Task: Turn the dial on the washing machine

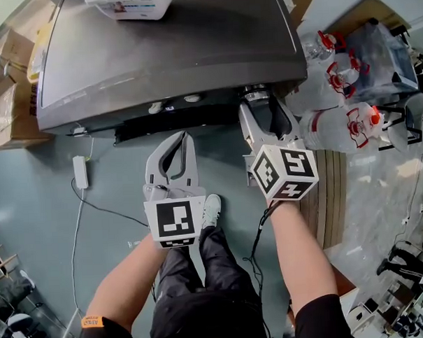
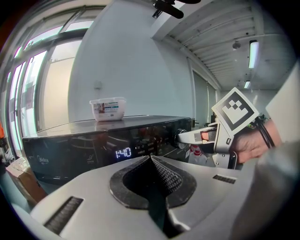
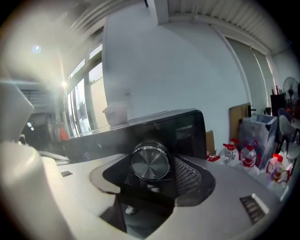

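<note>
Left hand-held gripper (image 1: 181,137) closed, right one (image 1: 262,99) clamped (tilted)

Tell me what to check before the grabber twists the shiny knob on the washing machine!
1. The dial sits between the right gripper's jaws: ok.
2. Both jaws pressing firmly on the dial: cannot tell.
3. The left gripper is shut, empty and apart from the washing machine: ok.
4. The display is lit, so the machine is on: ok.
5. The plastic box on top sits well away from the dial: ok.
</note>
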Available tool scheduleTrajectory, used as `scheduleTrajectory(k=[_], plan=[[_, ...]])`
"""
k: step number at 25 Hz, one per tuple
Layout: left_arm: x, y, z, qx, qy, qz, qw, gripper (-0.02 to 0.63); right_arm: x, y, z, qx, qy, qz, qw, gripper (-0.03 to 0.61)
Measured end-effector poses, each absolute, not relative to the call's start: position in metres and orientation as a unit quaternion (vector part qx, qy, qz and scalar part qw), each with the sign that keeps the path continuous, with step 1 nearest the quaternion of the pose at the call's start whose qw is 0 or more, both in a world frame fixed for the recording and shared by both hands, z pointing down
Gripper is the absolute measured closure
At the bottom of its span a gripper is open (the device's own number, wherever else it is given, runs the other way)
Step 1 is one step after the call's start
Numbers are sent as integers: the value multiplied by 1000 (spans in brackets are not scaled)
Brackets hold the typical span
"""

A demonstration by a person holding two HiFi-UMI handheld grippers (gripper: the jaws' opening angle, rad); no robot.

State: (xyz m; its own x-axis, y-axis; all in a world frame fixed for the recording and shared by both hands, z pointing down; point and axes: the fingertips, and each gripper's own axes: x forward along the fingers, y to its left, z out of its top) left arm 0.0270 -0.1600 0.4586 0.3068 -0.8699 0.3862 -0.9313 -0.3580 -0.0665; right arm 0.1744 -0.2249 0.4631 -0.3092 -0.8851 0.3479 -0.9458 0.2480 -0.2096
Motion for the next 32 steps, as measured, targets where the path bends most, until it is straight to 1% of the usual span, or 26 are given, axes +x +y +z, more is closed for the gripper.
scheduleTrajectory(k=[2, 5, 8, 12, 16, 23, 26, 28, 32], plan=[[26, -160, 457, 803, -562, 181, 84, 598, 173, -223, 462, 585, -789, 147, 114, 281], [24, -160, 457, 801, -564, 183, 82, 598, 168, -220, 458, 588, -785, 50, 186, 265], [22, -157, 458, 799, -566, 185, 81, 597, 160, -219, 456, 577, -776, -39, 252, 264], [21, -156, 458, 798, -568, 186, 80, 598, 154, -218, 459, 561, -766, -94, 299, 264], [20, -156, 458, 798, -568, 187, 79, 597, 153, -220, 460, 557, -761, -109, 314, 264], [17, -156, 460, 797, -567, 191, 79, 598, 152, -222, 461, 559, -758, -110, 317, 265], [17, -156, 460, 798, -566, 191, 80, 598, 154, -223, 460, 564, -756, -105, 315, 290], [17, -157, 459, 799, -565, 191, 80, 597, 155, -224, 460, 568, -760, -87, 302, 291], [16, -157, 458, 800, -565, 188, 80, 598, 158, -226, 461, 578, -778, -4, 246, 293]])
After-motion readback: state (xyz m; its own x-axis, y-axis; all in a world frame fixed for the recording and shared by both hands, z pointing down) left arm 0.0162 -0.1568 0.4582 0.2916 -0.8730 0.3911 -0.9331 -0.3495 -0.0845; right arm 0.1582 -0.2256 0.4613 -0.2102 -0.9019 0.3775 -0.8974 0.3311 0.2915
